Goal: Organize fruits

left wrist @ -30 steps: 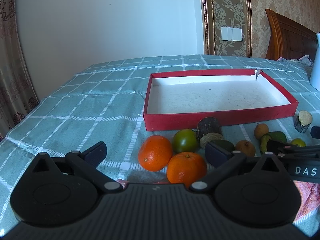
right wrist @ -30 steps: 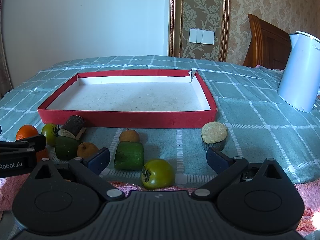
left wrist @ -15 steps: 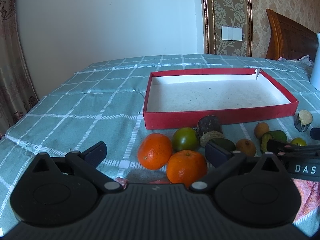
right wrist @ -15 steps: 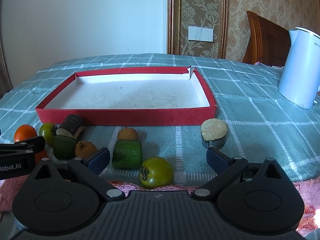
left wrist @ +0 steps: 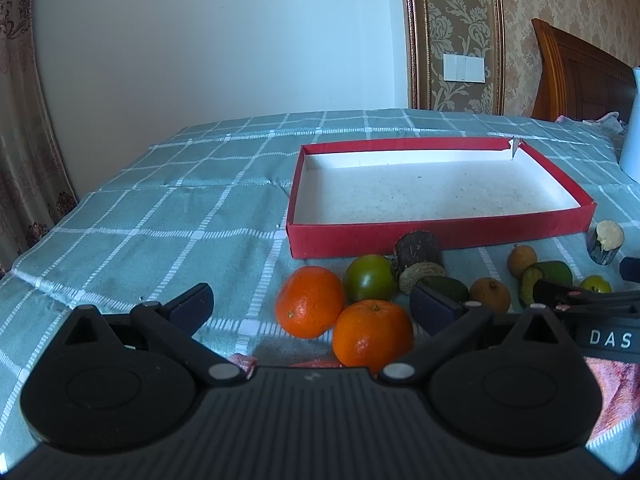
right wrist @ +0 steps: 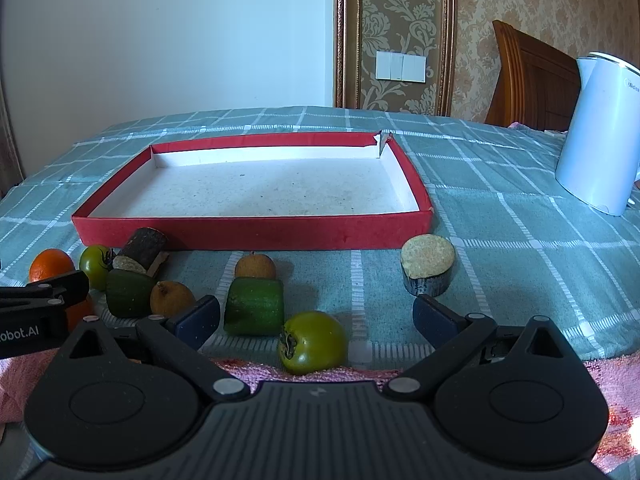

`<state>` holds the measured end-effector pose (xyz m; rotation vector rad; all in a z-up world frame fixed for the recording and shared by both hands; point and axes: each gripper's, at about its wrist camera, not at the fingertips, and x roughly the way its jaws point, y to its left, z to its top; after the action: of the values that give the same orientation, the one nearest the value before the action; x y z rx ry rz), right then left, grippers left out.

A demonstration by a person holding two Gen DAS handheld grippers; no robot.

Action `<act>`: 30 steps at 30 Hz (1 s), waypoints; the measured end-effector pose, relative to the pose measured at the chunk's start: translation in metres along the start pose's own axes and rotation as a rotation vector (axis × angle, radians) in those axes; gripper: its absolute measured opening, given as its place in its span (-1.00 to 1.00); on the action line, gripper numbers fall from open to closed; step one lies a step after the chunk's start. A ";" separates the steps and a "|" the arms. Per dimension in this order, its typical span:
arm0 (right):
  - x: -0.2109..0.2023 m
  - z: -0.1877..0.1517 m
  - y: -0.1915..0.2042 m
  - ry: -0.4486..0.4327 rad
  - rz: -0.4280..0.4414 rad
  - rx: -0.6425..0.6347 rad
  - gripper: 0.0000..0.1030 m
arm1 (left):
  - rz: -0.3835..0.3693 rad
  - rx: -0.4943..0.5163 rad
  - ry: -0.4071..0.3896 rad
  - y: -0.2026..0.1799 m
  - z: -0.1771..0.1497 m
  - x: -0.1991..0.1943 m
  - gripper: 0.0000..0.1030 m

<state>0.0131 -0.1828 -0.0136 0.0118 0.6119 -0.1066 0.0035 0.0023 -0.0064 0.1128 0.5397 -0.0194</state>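
A shallow red tray (left wrist: 440, 235) (right wrist: 256, 232) with a white floor lies empty on the checked cloth. In front of it lie two oranges (left wrist: 311, 302) (left wrist: 373, 332), a green persimmon (left wrist: 370, 283), dark cut pieces and small brown fruits. My left gripper (left wrist: 312, 306) is open and empty, with the oranges between its fingers. My right gripper (right wrist: 316, 318) is open and empty, just above a second green persimmon (right wrist: 314, 342), with a green cut piece (right wrist: 254, 306) and a round dark slice (right wrist: 429, 264) close by.
A white kettle (right wrist: 600, 136) stands at the right on the cloth. A pink towel (right wrist: 608, 376) lies along the near edge. A wooden headboard (right wrist: 532, 80) and the wall stand behind. The left gripper's finger (right wrist: 44, 292) reaches into the right wrist view.
Both grippers have eased back and slightly up, so the tray and fruits sit a little lower and farther in view. Nothing was picked up.
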 end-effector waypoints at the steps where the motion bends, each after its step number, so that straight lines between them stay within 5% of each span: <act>1: 0.000 0.000 0.000 0.000 0.001 0.001 1.00 | 0.000 0.000 0.001 0.000 0.000 0.000 1.00; 30: 0.001 -0.001 -0.003 0.005 0.002 0.009 1.00 | -0.003 0.004 -0.002 -0.001 -0.004 -0.001 1.00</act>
<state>0.0133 -0.1857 -0.0150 0.0217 0.6162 -0.1079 0.0008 0.0014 -0.0091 0.1161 0.5378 -0.0239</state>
